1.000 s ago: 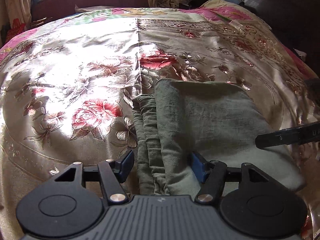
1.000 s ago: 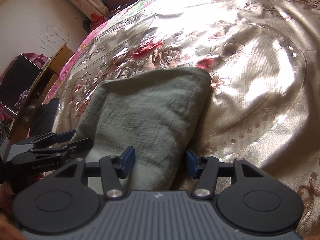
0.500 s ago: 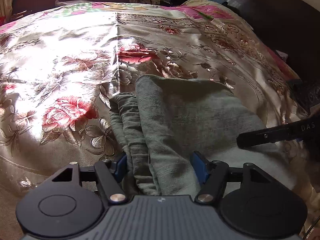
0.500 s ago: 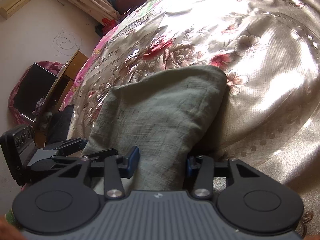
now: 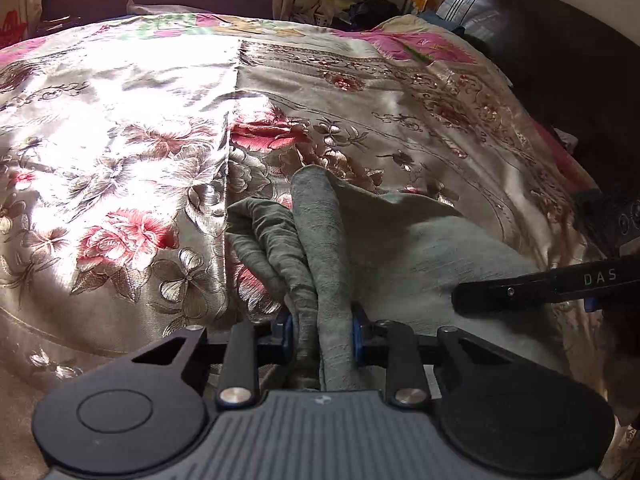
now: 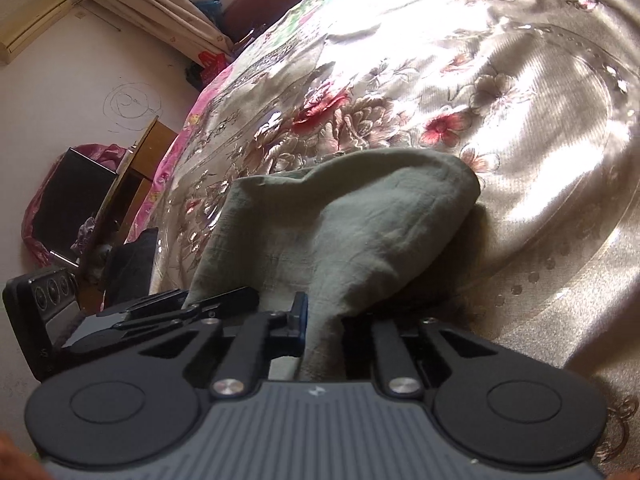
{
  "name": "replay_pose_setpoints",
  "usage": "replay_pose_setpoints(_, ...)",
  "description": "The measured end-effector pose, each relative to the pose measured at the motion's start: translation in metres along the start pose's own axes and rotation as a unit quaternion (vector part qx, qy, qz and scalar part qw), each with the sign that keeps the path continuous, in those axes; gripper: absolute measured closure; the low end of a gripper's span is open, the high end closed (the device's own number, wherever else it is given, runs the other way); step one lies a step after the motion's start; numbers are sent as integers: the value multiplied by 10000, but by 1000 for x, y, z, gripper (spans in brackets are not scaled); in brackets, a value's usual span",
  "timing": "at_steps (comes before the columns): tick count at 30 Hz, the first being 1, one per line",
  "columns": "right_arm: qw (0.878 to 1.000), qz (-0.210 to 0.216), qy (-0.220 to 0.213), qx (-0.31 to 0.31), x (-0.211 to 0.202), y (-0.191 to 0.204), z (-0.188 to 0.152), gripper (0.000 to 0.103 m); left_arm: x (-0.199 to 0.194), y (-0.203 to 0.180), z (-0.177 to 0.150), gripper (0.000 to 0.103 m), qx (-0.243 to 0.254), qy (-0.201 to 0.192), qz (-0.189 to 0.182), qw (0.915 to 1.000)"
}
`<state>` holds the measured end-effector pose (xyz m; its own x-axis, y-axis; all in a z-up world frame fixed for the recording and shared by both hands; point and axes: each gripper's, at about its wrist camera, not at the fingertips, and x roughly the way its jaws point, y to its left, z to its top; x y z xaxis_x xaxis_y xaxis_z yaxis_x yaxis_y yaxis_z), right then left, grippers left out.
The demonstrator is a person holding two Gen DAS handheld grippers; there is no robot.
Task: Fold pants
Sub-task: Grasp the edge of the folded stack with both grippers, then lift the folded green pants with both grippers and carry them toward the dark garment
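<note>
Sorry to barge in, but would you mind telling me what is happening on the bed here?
A person is folding a pair of grey-green pants on a floral bedspread, with a handheld gripper in each hand. The left gripper is shut on a bunched edge of the fabric, and the right gripper is shut on the edge beside it. The cloth rises in a ridge toward each grip, while the far part lies on the bedspread. The pants look partly folded already, in layers.
</note>
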<state>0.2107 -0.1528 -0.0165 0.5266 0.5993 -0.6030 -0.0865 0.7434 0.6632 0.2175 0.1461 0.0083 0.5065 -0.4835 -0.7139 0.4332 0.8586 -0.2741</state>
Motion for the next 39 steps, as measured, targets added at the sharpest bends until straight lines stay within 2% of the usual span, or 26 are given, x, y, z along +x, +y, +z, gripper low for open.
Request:
replay_pose_setpoints(4, 9997, 66, -124, -202, -23, 18, -2, 92, -23, -10, -11, 66, -54, -130, -90, 9999)
replay_pose_setpoints(7, 9993, 124, -188, -300, -43, 28, -16, 92, -41, -17, -26, 66, -82, -221, -197, 9995)
replay_pose_setpoints(10, 9996, -73, -43, -256, -43, 21, -28, 91, -32, -19, -40, 64, -25, -50, -18, 10000)
replay_pose_setpoints(12, 9994, -296, 160, -97, -30, 9, -34, 80, -22, -16, -45, 57, 8, 64, 179, 9998)
replay_pose_setpoints(14, 9989, -422, 219, -57, -24, 1, -38, 74, -21, -9, -45, 54, -144, 143, 72, 9998)
replay_pose_setpoints(18, 9996, -66, 194, 176, -30, -14, -43, 61, -25, -5, -45, 42, -43, 239, -61, 9997)
replay_pose_setpoints(20, 9995, 40, 188, 253, -31, -23, -45, 61, -22, -7, -46, 39, 52, 281, -83, 9996)
replay_pose_setpoints(23, 9988, 169, 122, 437, -28, -32, -49, 60, -11, -15, -47, 27, 132, 374, -93, 9992)
replay_pose_setpoints(25, 9986, 232, 90, 476, -21, -28, -50, 64, -6, -26, -47, 27, 229, 367, 102, 9990)
replay_pose_setpoints(26, 9990, 188, 107, 394, -19, -22, -52, 79, -6, -32, -47, 34, 314, 338, 192, 9987)
replay_pose_setpoints(27, 9993, 141, 137, 319, -17, -16, -53, 88, -9, -39, -47, 44, 423, 281, 244, 9984)
replay_pose_setpoints(28, 9996, 104, 123, 235, -19, -11, -54, 89, -13, -45, -46, 48, 513, 211, 286, 9980)
replay_pose_setpoints(30, 9999, 84, 31, 59, -27, 0, -53, 91, -25, -50, -41, 64, 576, 109, 303, 9978)
replay_pose_setpoints(33, 9993, 322, -190, -54, -48, 15, -47, 92, -48, -52, -35, 70, 412, -108, 221, 9988)
replay_pose_setpoints(39, 9945, 587, -560, -670, -79, 66, -33, 92, -100, -55, -23, 71, 346, -719, 158, 9967)
